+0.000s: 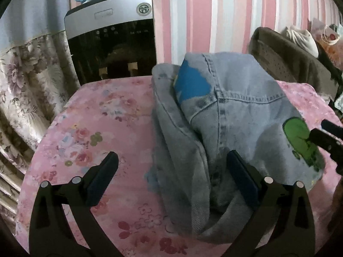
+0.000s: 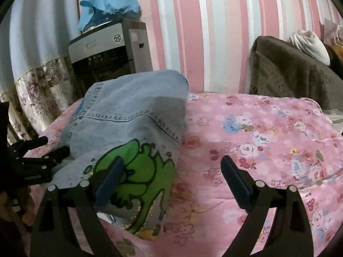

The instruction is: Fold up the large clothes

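A light blue denim garment (image 1: pixel 235 115) lies folded in a thick bundle on a pink floral cover (image 1: pixel 96 128). It has a blue patch and a green cartoon print (image 1: pixel 300 141). My left gripper (image 1: pixel 171 160) is open, its jaws straddling the bundle's near left edge, the right finger resting on the denim. In the right wrist view the garment (image 2: pixel 128 115) lies at left with its green print (image 2: pixel 143 171) near. My right gripper (image 2: pixel 171 167) is open; its left finger lies over the green print and its right finger is over the cover (image 2: pixel 268 139). The left gripper (image 2: pixel 40 156) shows at the far left.
A silver and black water dispenser (image 1: pixel 111 42) with a blue cloth (image 2: pixel 107 2) on top stands behind the surface by a floral curtain (image 1: pixel 25 81). A brown blanket (image 2: pixel 289 75) and a white pillow (image 2: pixel 308 42) lie at the back right, against a pink striped wall.
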`<action>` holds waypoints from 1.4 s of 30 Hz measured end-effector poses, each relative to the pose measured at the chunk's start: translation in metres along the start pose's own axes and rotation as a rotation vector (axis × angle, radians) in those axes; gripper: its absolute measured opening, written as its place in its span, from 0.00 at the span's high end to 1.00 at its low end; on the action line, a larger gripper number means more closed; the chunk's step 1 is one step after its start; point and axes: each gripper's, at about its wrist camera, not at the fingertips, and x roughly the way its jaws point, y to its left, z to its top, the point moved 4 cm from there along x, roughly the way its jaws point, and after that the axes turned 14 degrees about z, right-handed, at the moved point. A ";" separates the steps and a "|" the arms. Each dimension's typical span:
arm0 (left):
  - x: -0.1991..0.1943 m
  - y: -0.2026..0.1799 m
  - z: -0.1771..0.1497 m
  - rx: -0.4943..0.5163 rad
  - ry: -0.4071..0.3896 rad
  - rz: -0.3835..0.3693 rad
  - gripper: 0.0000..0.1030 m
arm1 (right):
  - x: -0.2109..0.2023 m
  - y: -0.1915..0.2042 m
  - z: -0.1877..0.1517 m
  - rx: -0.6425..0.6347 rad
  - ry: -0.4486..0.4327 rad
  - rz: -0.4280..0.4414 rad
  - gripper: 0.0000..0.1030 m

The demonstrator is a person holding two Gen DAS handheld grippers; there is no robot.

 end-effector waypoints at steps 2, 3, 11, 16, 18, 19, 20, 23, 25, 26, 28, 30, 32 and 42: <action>0.003 0.002 -0.003 -0.018 -0.001 -0.019 0.03 | 0.003 0.002 -0.004 0.024 0.009 0.033 0.11; 0.005 0.003 -0.005 -0.028 0.008 -0.032 0.03 | 0.006 0.002 -0.007 0.039 0.019 0.051 0.11; 0.018 0.006 -0.011 -0.068 0.067 -0.093 0.03 | 0.038 0.000 -0.020 0.121 0.108 0.122 0.02; 0.028 0.007 -0.014 -0.110 0.124 -0.219 0.18 | 0.056 -0.009 -0.025 0.195 0.155 0.219 0.12; 0.027 0.004 -0.014 -0.116 0.139 -0.288 0.36 | 0.058 -0.001 -0.023 0.173 0.158 0.250 0.23; 0.026 0.003 -0.014 -0.119 0.147 -0.319 0.45 | 0.059 0.001 -0.023 0.161 0.162 0.238 0.24; 0.026 0.002 -0.013 -0.117 0.153 -0.328 0.49 | 0.059 0.002 -0.024 0.159 0.162 0.238 0.25; 0.026 0.000 -0.011 -0.119 0.169 -0.369 0.60 | 0.058 0.004 -0.022 0.149 0.149 0.261 0.35; 0.019 -0.006 -0.009 -0.084 0.144 -0.333 0.65 | 0.052 0.005 -0.019 0.119 0.131 0.263 0.49; 0.015 -0.009 -0.008 -0.067 0.129 -0.306 0.67 | 0.047 0.008 -0.016 0.100 0.111 0.269 0.52; 0.005 -0.017 -0.005 -0.040 0.089 -0.249 0.71 | 0.036 0.011 -0.011 0.070 0.082 0.274 0.58; -0.008 -0.026 0.000 -0.021 0.045 -0.193 0.74 | 0.023 0.016 -0.006 0.010 0.048 0.271 0.60; -0.021 -0.035 0.005 -0.010 0.002 -0.162 0.78 | 0.010 0.018 -0.002 -0.031 0.022 0.265 0.60; -0.098 -0.128 -0.009 0.096 -0.066 -0.245 0.75 | -0.094 -0.046 -0.013 -0.140 0.035 0.162 0.59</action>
